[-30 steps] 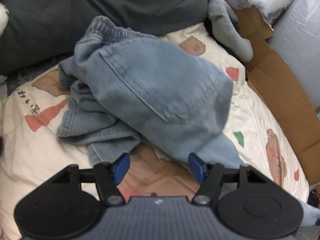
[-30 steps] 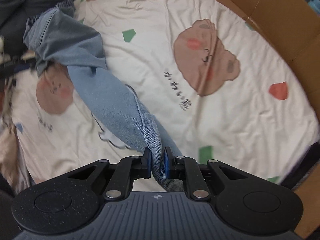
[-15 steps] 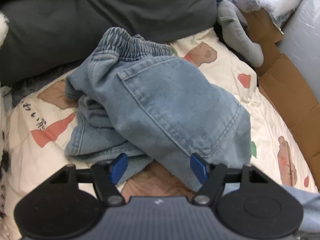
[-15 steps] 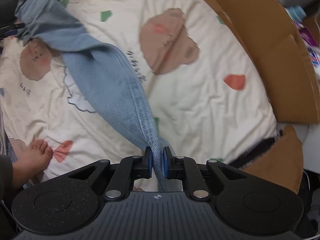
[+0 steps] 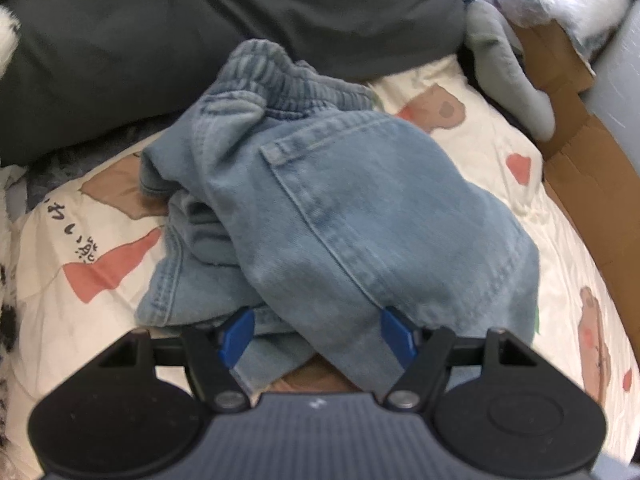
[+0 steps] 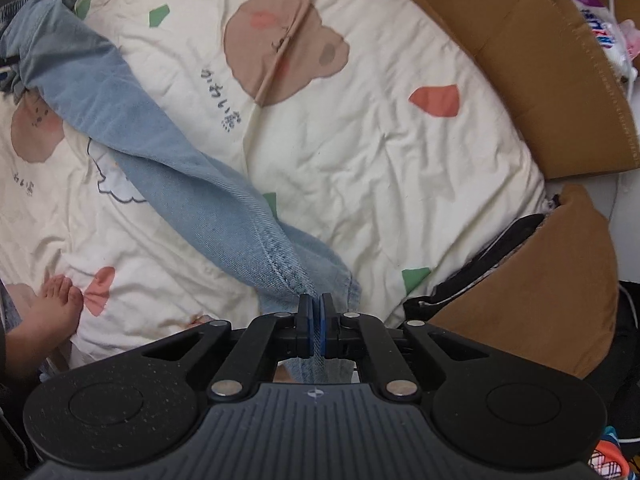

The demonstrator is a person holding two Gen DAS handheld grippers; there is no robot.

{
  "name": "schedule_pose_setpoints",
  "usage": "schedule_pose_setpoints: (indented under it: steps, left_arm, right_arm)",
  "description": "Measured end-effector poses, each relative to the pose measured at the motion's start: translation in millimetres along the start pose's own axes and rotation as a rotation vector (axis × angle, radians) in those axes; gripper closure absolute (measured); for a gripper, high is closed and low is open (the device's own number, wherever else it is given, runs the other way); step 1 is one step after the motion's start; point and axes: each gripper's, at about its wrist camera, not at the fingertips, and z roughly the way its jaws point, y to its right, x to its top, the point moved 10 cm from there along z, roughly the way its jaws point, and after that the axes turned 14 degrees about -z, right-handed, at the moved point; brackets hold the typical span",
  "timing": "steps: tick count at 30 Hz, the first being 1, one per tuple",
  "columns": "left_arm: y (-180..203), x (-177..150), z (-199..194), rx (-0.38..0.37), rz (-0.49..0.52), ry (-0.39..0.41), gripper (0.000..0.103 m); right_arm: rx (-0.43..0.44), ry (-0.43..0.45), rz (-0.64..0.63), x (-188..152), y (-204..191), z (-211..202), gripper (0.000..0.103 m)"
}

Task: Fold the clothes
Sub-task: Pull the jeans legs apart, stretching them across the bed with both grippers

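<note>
Light blue jeans (image 5: 332,216) lie bunched on a cream bear-print quilt (image 5: 60,248), elastic waistband at the far end and a back pocket facing up. My left gripper (image 5: 318,338) is open, its blue pads either side of the heap's near edge, with denim lying between them. In the right wrist view one trouser leg (image 6: 160,148) stretches from the far left across the quilt (image 6: 380,152) down to my right gripper (image 6: 316,322), which is shut on the leg's hem end.
A dark grey cushion (image 5: 200,28) backs the heap. Brown cardboard (image 6: 520,64) lines the quilt's right side, and a grey plush toy (image 5: 508,68) lies at the far right. A person's bare foot (image 6: 52,308) rests on the quilt's near left.
The left gripper has closed in on the denim heap, whose edge now lies between its open pads. The right gripper has pulled the leg out toward the quilt's edge.
</note>
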Motion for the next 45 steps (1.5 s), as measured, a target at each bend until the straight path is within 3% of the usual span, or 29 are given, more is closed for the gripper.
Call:
schedule_pose_setpoints:
  steps: [9, 13, 15, 17, 18, 19, 20, 26, 32, 40, 45]
  left_arm:
    - [-11.6, 14.1, 11.2, 0.022, -0.009, 0.033, 0.03]
    - [-11.3, 29.3, 10.6, -0.007, -0.037, 0.068, 0.033]
    - [-11.2, 36.9, 10.2, -0.021, -0.051, 0.086, 0.04]
    - [-10.7, 43.9, 9.2, -0.026, -0.061, 0.094, 0.064]
    - [-10.2, 47.0, 8.4, -0.024, -0.064, 0.093, 0.071]
    - [-8.9, 49.3, 6.4, -0.016, -0.053, 0.094, 0.087]
    - [-7.6, 51.6, 4.3, -0.008, -0.042, 0.095, 0.093]
    - [21.1, 64.7, -21.5, -0.052, 0.032, 0.11, 0.097]
    - [74.0, 86.7, -42.8, -0.111, 0.069, 0.147, 0.098]
    - [144.4, 122.1, -39.2, -0.122, 0.097, 0.182, 0.099]
    - [166.0, 143.8, -23.8, -0.101, 0.089, 0.21, 0.099]
  right_arm:
    - [0.045, -0.012, -0.037, -5.2, -6.6, 38.5, 0.103]
    - [0.083, -0.006, -0.027, -12.1, -11.6, 50.2, 0.103]
    - [0.109, -0.003, -0.02, -16.3, -14.5, 55.9, 0.103]
    - [0.13, 0.005, -0.014, -20.1, -15.5, 61.1, 0.103]
    - [0.133, 0.013, -0.009, -21.3, -15.2, 63.0, 0.103]
    - [0.135, 0.024, -0.001, -22.2, -15.2, 64.3, 0.103]
    - [0.137, 0.035, 0.007, -23.1, -15.2, 65.7, 0.103]
    - [0.153, 0.081, 0.06, -29.2, -8.7, 72.2, 0.103]
    - [0.135, 0.109, 0.059, -27.5, -0.1, 75.0, 0.103]
    - [0.084, 0.164, 0.051, -7.9, 25.8, 63.2, 0.103]
    - [0.009, 0.184, 0.048, 5.7, 54.2, 54.5, 0.103]
